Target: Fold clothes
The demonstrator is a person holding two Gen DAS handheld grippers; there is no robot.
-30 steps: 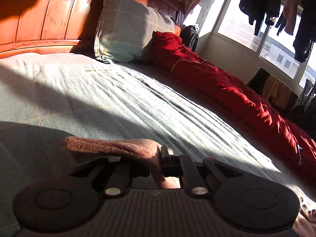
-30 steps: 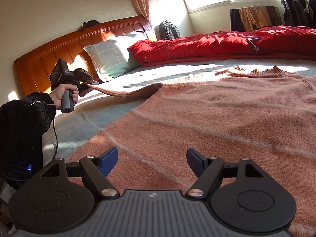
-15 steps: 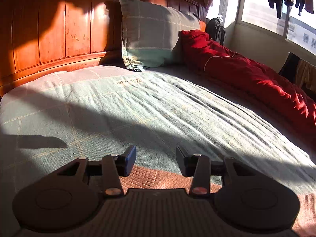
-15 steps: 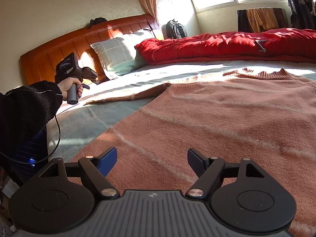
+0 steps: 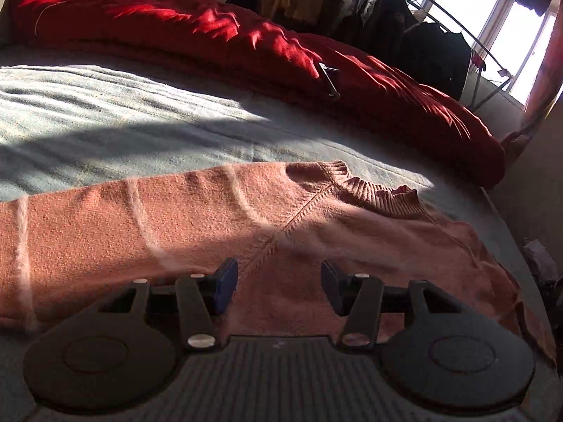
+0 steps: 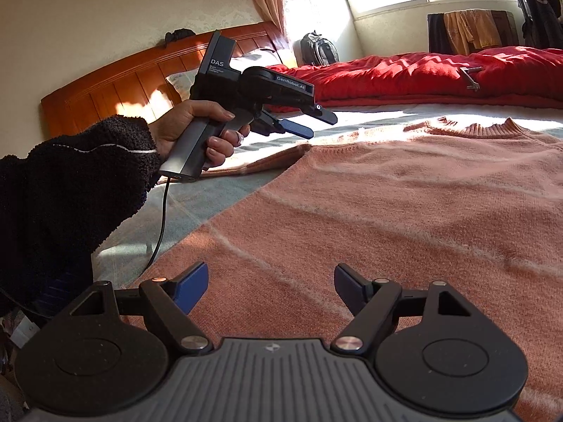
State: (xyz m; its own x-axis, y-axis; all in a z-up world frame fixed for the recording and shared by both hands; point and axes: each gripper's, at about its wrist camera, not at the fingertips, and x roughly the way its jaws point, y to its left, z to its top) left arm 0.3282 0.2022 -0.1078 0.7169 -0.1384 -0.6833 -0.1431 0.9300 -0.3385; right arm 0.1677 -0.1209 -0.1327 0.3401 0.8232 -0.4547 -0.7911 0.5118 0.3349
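Judging the sleeve [image 6: 260,163] next, we kept the left gripper [image 5: 278,283] opening and empty, the right gripper [image 6: 271,286] spread above the sweater [image 6: 404,211], aiming for the cuff.

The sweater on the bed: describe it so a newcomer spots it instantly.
Start at the bed with its grey-green cover, red quilt along the far side. The sweater lies spread flat in front. It alone is salmon-pink knit with thin pale stripes and ribbed collar.
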